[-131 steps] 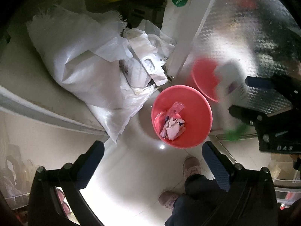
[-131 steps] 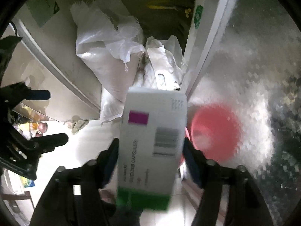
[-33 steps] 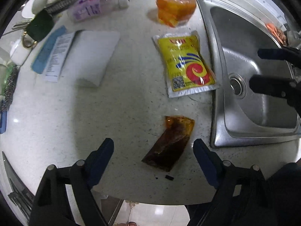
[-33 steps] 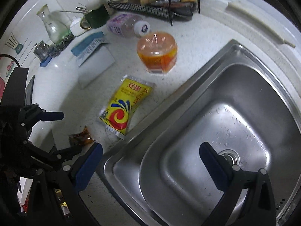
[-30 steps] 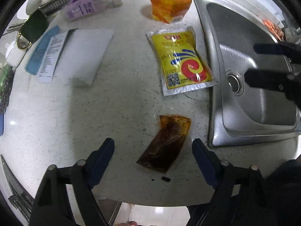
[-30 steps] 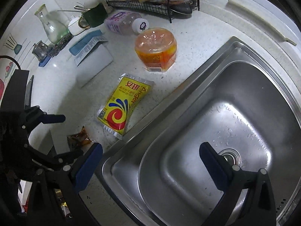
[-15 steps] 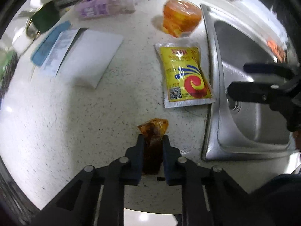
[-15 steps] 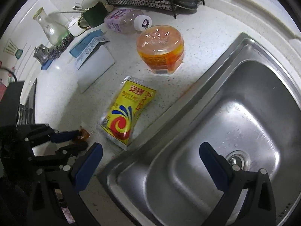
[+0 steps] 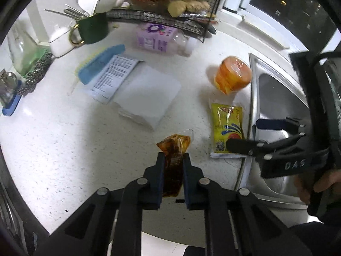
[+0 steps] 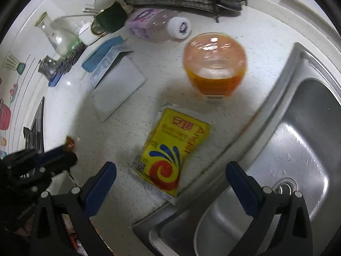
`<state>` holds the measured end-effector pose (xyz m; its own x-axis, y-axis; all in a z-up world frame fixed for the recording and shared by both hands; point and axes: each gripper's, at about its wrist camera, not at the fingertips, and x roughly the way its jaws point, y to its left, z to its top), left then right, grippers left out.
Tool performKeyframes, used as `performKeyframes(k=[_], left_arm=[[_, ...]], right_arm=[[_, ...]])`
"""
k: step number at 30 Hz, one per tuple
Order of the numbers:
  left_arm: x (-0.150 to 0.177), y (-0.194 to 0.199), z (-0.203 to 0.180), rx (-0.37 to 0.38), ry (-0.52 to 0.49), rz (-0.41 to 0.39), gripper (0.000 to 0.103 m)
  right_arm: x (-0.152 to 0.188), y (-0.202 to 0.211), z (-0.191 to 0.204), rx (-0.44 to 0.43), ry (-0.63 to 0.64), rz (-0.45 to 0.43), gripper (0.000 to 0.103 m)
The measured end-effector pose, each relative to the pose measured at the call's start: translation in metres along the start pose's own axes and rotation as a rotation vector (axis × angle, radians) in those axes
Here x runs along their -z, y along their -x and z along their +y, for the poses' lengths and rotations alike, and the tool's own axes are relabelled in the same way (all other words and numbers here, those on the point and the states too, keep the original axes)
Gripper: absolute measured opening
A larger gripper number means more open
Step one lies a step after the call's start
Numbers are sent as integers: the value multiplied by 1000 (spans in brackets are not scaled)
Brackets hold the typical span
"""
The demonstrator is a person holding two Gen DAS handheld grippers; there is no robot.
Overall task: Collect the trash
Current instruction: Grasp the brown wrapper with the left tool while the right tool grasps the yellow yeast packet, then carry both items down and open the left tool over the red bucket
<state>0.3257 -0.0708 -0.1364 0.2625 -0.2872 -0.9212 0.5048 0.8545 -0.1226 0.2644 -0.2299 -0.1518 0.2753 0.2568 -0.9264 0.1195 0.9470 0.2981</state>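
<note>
Up off the speckled white countertop (image 9: 64, 149), a brown sauce packet (image 9: 173, 162) is clamped between the blue pads of the left gripper (image 9: 173, 160), its crumpled amber top sticking out past the fingertips. Just right of it a yellow seasoning pouch (image 10: 172, 151) lies flat on the counter, its near edge touching the rim of the stainless-steel sink (image 10: 298, 170). The right gripper (image 10: 170, 170) hangs above that pouch with its jaws spread wide and nothing between them. The basin shows only water droplets and its drain. Farther back stands an orange tub (image 10: 214, 66) sealed with clear film, its contents hidden. Beyond it a purple-labelled bottle (image 10: 153, 25) lies on its side, white cap toward the right. At far left a dark green mug (image 9: 91, 28) holds cutlery, and a wire rack (image 9: 170, 2) carries ginger and other food too blurred to name. A folded white cloth (image 9: 149, 98) and a printed leaflet (image 9: 115, 74) rest mid-counter.
</note>
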Motion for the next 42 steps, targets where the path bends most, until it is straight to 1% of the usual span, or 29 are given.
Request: performKeyframes(k=[2, 4, 6, 9, 15, 17, 18, 19, 20, 22, 23, 24, 25, 28, 30, 33, 36, 41, 42], left_arm=[[1, -1, 3, -4, 10, 6, 14], [2, -7, 2, -14, 17, 16, 14], [4, -12, 5, -18, 28, 25, 14], [8, -14, 11, -22, 47, 30, 14], [11, -18, 28, -56, 100, 45, 14], [12, -19, 31, -58, 112, 46, 14], [13, -20, 32, -58, 114, 47, 14], [14, -20, 33, -58, 116, 47, 14], [15, -20, 33, -55, 118, 48, 14], [16, -20, 34, -46, 123, 44, 14], [17, -19, 34, -37, 127, 39, 14], [18, -19, 34, -34, 130, 37, 14], [19, -18, 34, -34, 132, 36, 14], [25, -13, 34, -41, 142, 29, 14], [30, -8, 34, -43, 149, 20, 14], [35, 1, 33, -44, 155, 1, 14], [42, 13, 33, -56, 165, -14, 14], [60, 38, 31, -82, 180, -35, 14], [63, 43, 31, -86, 180, -38, 14]], right_arm=[[-1, -2, 3, 10, 11, -6, 103], [-2, -4, 4, -12, 10, 4, 103], [-6, -7, 7, -13, 17, 13, 103], [-10, -15, 10, -25, 10, 45, 103], [-16, -23, 27, 30, 80, 35, 102], [-16, -25, 32, 55, 114, 29, 99], [-16, -26, 35, 69, 128, 25, 95], [-16, -27, 38, 82, 144, 18, 86], [-15, -27, 41, 101, 163, 6, 81], [-15, -29, 46, 145, 202, -11, 61], [-15, -30, 50, 164, 224, -18, 55], [-13, -31, 53, 185, 261, -33, 53], [-11, -31, 54, 182, 274, -36, 48], [-10, -31, 55, 161, 293, -37, 39], [-10, -30, 52, 131, 275, -25, 36], [-9, -28, 52, 89, 253, -13, 35], [-2, -17, 67, 87, 279, -29, 35], [15, 3, 88, 47, 311, -48, 35], [15, 5, 86, 40, 315, -52, 35]])
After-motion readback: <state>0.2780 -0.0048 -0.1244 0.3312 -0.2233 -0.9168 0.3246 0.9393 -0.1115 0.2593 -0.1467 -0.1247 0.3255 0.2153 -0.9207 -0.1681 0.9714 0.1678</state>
